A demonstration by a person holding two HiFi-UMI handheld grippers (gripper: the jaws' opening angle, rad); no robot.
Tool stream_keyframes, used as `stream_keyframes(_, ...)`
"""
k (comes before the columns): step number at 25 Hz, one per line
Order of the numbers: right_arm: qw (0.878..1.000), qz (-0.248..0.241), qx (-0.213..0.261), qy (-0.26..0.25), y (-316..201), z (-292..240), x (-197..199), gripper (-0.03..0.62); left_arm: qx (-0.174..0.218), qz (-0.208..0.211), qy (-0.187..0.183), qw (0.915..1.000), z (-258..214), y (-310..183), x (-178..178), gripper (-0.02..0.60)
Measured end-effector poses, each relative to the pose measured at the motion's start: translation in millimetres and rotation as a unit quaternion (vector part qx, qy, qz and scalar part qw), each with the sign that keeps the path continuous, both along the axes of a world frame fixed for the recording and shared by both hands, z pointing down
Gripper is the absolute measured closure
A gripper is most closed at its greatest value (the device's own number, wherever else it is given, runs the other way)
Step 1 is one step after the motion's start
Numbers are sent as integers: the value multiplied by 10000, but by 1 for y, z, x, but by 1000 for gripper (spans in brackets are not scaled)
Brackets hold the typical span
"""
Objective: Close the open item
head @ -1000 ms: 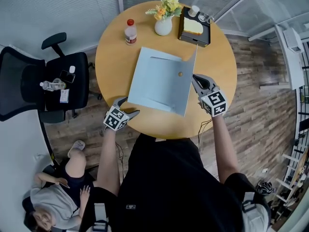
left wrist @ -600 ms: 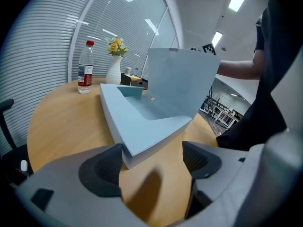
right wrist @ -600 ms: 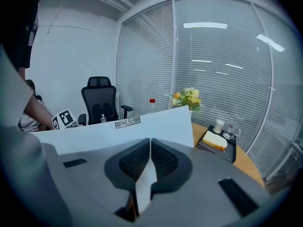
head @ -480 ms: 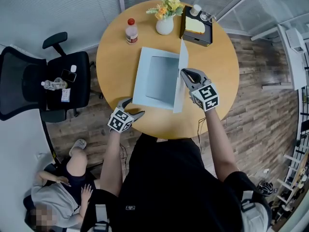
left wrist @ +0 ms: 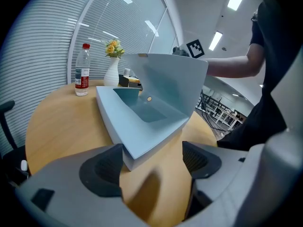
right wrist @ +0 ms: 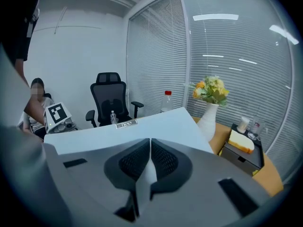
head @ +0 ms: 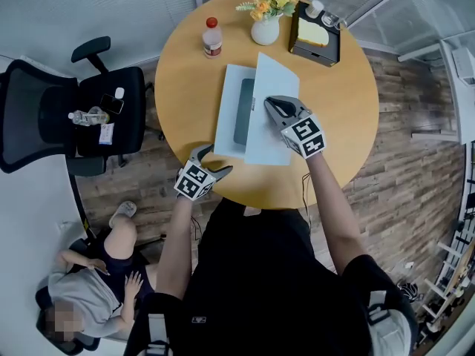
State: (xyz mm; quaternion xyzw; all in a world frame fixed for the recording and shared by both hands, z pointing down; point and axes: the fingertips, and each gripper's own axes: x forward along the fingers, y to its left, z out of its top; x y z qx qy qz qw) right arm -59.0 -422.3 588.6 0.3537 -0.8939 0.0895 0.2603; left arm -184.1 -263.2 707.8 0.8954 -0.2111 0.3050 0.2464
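The box (head: 230, 113) lies at the centre of the table (head: 341, 132), with its lid (head: 273, 80) tilted partway over the base. The right gripper (head: 274, 106) is clamped on an edge of the lid, toward 3 o'clock of the box. The left gripper (head: 214, 160) sits at 7 o'clock, jaws apart and empty, just short of the box's near corner.

Risks:
- The base is unrestrained and may slide toward 9 o'clock under lid pressure.
- A slipping pinch may drop the lid.

Head view steeply down; gripper views low, close; share table (head: 338, 95).
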Motion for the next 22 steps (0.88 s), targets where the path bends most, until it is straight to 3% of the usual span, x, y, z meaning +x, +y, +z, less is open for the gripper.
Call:
stream_keyframes(8,9991,-322,-265,35,-4,39,-35,586,21,-58,14,10000,-4,2,0,196)
stream_keyframes(13,9978,-432,-476,159,-8,64,-50,586,31,-327,284,9991,-12,-2,1,196)
stream_keyframes(22,9903,-897,-567,893,0,95,-71,586,-10,-369,347,9987,-13,0,1,196)
